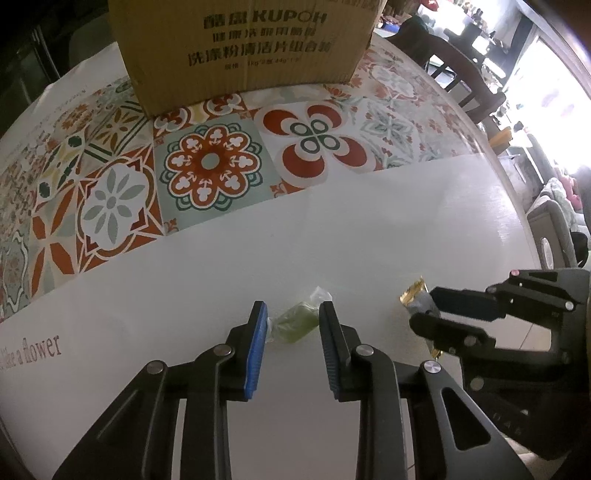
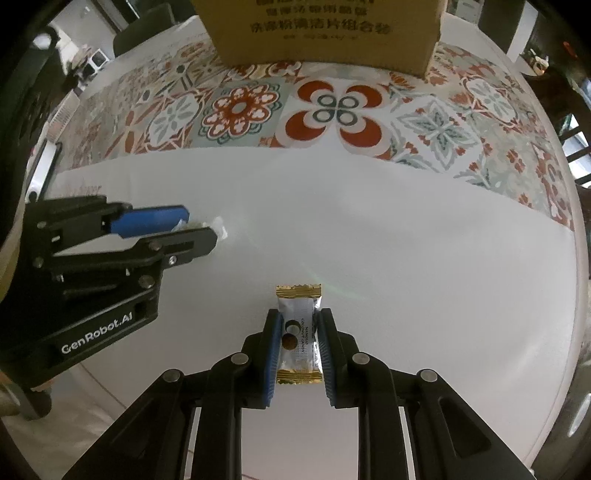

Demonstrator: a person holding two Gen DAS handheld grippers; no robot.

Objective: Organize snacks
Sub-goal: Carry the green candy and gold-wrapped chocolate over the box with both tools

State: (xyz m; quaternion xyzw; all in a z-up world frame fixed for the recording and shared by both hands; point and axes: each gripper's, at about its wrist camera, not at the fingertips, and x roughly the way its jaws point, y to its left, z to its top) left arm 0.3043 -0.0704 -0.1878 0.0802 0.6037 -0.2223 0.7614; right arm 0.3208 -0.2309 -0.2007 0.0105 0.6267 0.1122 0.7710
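A green candy in a clear wrapper (image 1: 297, 323) lies on the white table between the fingers of my left gripper (image 1: 293, 314); the jaws stand around it with small gaps, not clamped. In the right wrist view the left gripper (image 2: 201, 225) shows at the left with the clear wrapper (image 2: 221, 226) at its tips. A silver snack bar with gold ends (image 2: 299, 332) lies between the fingers of my right gripper (image 2: 298, 325), whose pads touch its sides. It also shows in the left wrist view (image 1: 417, 299) in the right gripper (image 1: 424, 306).
A cardboard box (image 1: 243, 44) stands at the back on a patterned tile mat (image 1: 210, 162); the box also shows in the right wrist view (image 2: 325, 29). Dark chairs (image 1: 461, 74) stand beyond the table's round right edge.
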